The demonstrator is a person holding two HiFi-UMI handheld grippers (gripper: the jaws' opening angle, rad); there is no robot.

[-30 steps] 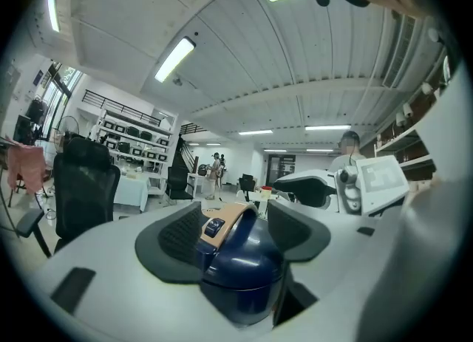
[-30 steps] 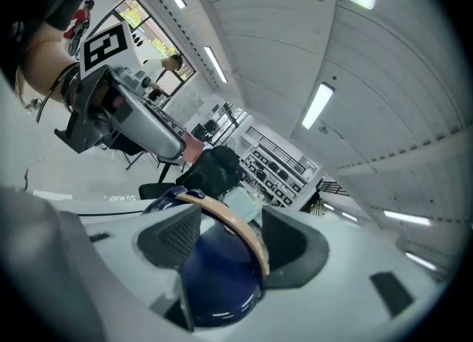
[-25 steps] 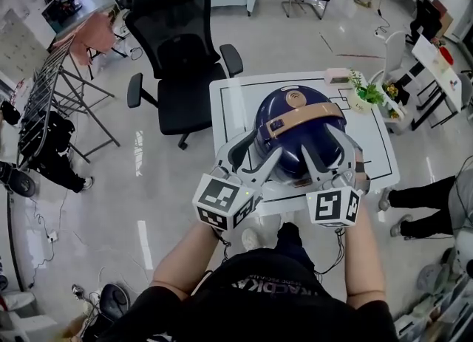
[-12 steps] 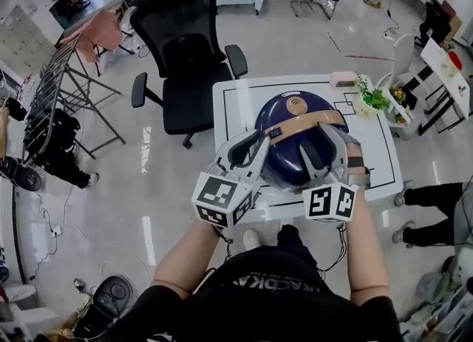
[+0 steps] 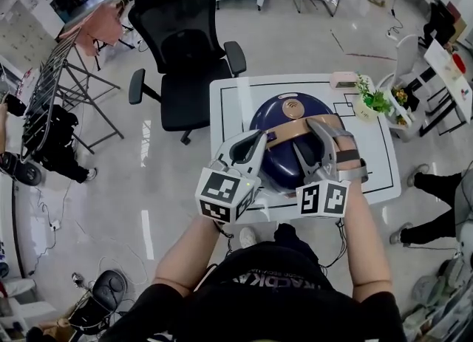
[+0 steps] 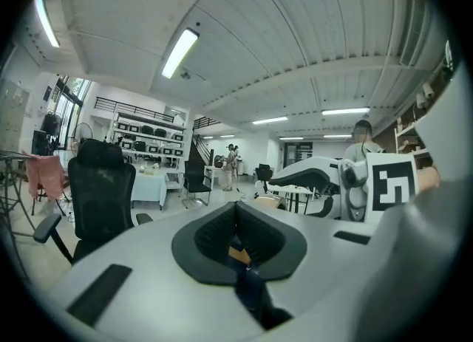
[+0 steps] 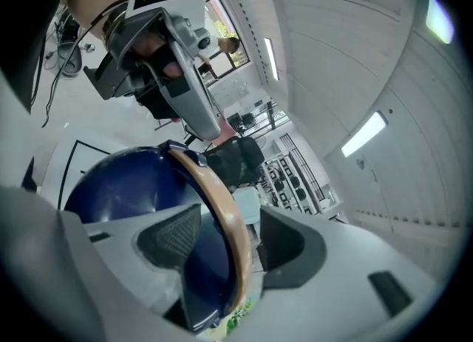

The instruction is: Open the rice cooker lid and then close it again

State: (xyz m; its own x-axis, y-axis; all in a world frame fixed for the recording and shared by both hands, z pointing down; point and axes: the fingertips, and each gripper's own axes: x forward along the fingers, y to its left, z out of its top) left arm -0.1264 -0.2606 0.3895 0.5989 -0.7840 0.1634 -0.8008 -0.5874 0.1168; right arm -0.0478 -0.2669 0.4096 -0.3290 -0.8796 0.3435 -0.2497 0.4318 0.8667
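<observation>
Left gripper (image 6: 236,219), left gripper view: jaws pressed together, pads meeting along one seam, nothing pinched that I can make out. A sliver of blue and tan shows low in the gap, probably the cooker beyond. An office chair (image 6: 100,193) stands at 9 o'clock, with shelving behind it and strip lights overhead.

Right gripper (image 7: 229,241), right gripper view: jaws spread, straddling the tan carry handle (image 7: 222,215) of the blue rice cooker (image 7: 126,193). There is a gap on each side of the band, so not clamped.

Head view: the cooker sits mid-counter. Its lid (image 5: 292,108) appears to be down and flush with the dome. Both grippers reach in from 6 o'clock, the left tip at the handle's 9 o'clock end, the right over the band at about 3 o'clock.

Progress, as a judgement: with the lid down, either opening has not begun or closing is done; the pictures do not settle which. With the right jaws around the handle and no latch being pressed that I can see, I lean towards opening not yet done.

Surface: white counter (image 5: 229,104) with black outline markings, a potted plant (image 5: 372,100) and a small pink box (image 5: 344,79) near its 1 to 2 o'clock corner.

Room: glossy grey floor, chair at 11 o'clock, a folding drying rack (image 5: 52,89) at 9 o'clock.
</observation>
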